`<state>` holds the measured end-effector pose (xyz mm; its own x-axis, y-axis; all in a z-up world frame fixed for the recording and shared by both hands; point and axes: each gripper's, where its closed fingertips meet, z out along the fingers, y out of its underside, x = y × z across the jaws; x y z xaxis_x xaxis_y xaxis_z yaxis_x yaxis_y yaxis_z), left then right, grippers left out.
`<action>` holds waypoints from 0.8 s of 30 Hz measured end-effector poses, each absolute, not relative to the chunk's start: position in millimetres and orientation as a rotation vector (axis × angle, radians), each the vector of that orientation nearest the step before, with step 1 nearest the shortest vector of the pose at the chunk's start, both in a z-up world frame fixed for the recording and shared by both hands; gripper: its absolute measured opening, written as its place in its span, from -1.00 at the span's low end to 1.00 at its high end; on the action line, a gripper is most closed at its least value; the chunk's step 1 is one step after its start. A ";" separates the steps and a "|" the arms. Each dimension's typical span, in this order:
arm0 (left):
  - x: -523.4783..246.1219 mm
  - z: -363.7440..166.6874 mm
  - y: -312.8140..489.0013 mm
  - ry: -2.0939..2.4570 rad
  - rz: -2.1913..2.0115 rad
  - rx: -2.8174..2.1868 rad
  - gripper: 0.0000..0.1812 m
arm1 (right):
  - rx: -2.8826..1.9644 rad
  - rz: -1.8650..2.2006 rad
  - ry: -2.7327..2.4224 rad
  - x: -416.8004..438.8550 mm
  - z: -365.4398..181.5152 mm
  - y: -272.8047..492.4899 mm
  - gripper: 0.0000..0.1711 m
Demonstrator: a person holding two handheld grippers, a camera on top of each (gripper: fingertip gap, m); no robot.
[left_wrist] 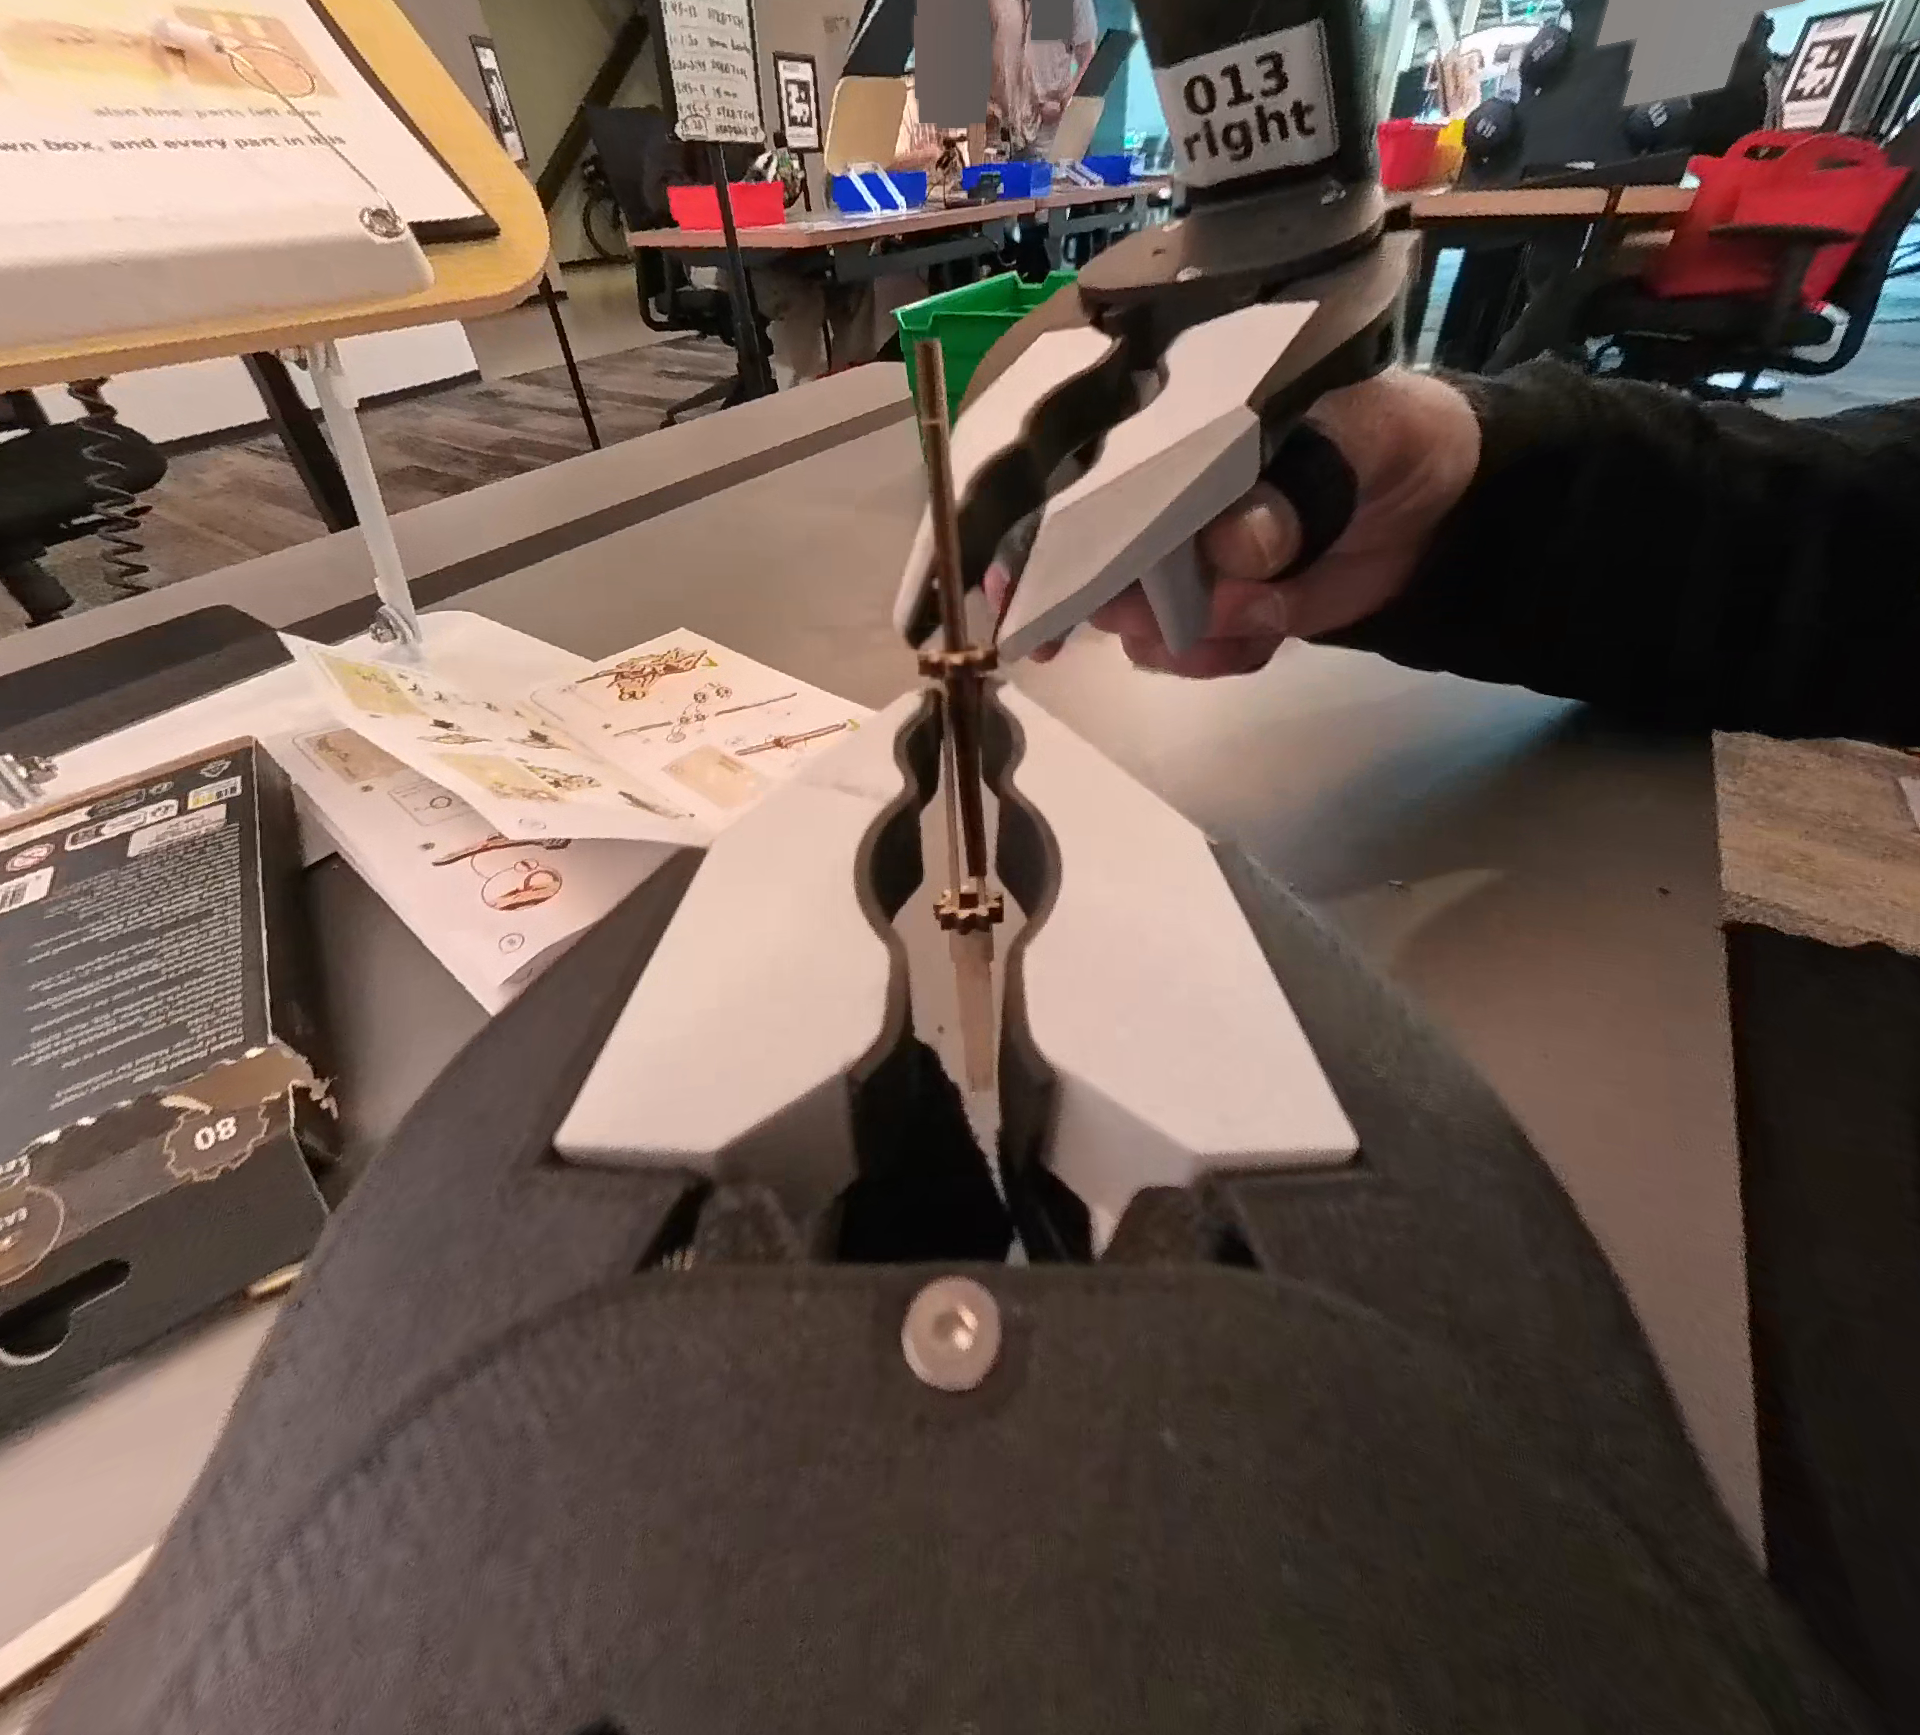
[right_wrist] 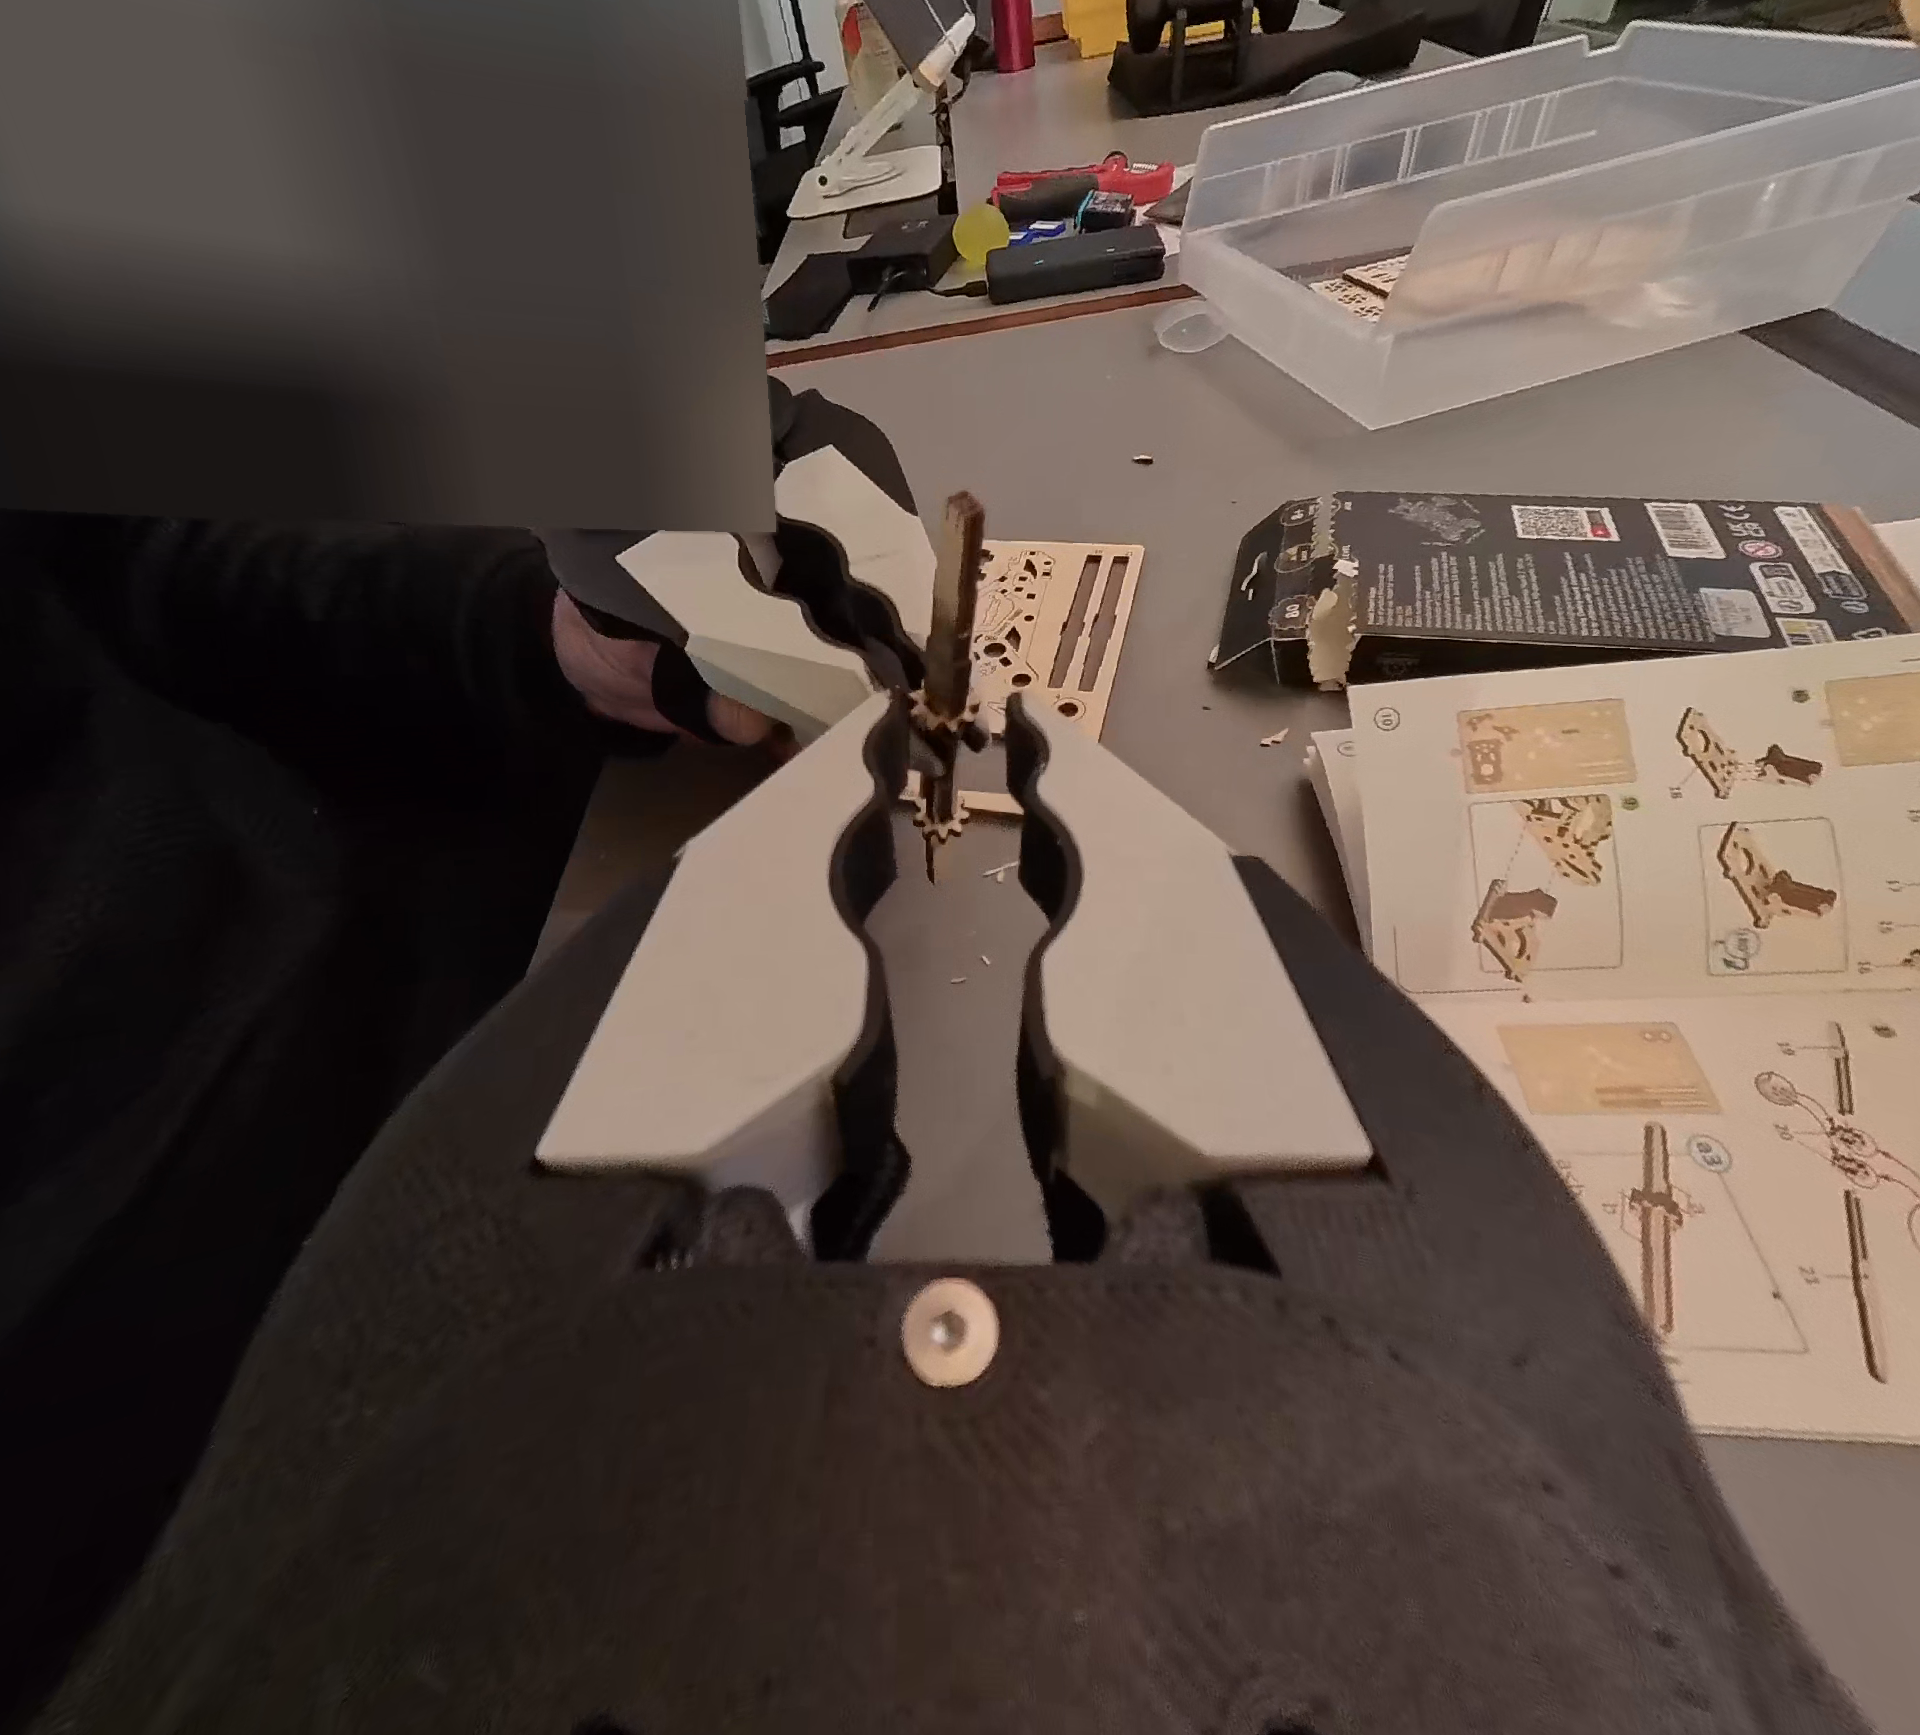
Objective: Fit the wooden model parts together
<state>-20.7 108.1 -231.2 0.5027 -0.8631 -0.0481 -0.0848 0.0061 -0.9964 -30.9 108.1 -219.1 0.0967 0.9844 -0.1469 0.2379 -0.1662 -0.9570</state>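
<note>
While the left gripper stays out of motion in its own view, its two white fingers press together on a thin wooden rod, which stands upright out of the tips toward twelve o'clock. One small wooden gear sits on the rod low down between the fingers; a second gear sits on it just above the tips.

From about one o'clock the right gripper comes down at a slant, a hand around its grip, and its tips meet at the upper gear. In the right wrist view the right gripper shows a narrow gap at the tips with the upper gear between them; whether the pads actually pinch it I cannot tell.

On the grey table an instruction sheet lies at ten o'clock of the rod, a torn black box at eight o'clock. The right wrist view adds a flat wooden parts sheet beyond the tips and a clear plastic bin at two o'clock.
</note>
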 end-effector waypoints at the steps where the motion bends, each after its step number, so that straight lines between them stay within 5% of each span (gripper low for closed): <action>1: -20.7 -232.6 107.9 0.887 -0.742 -1.456 -0.95 | -1.549 1.140 -1.246 -30.9 -219.4 109.2 -0.82; 24: -14.1 -234.9 120.7 0.949 -0.729 -1.490 -0.82 | -1.571 1.116 -1.215 -22.7 -228.4 121.9 -0.89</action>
<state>-14.1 120.7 -234.9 0.4770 -0.8760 -0.0716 -0.1567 -0.0046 -0.9876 -22.7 121.9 -228.4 0.1348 0.9791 -0.1522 0.2342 -0.1807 -0.9553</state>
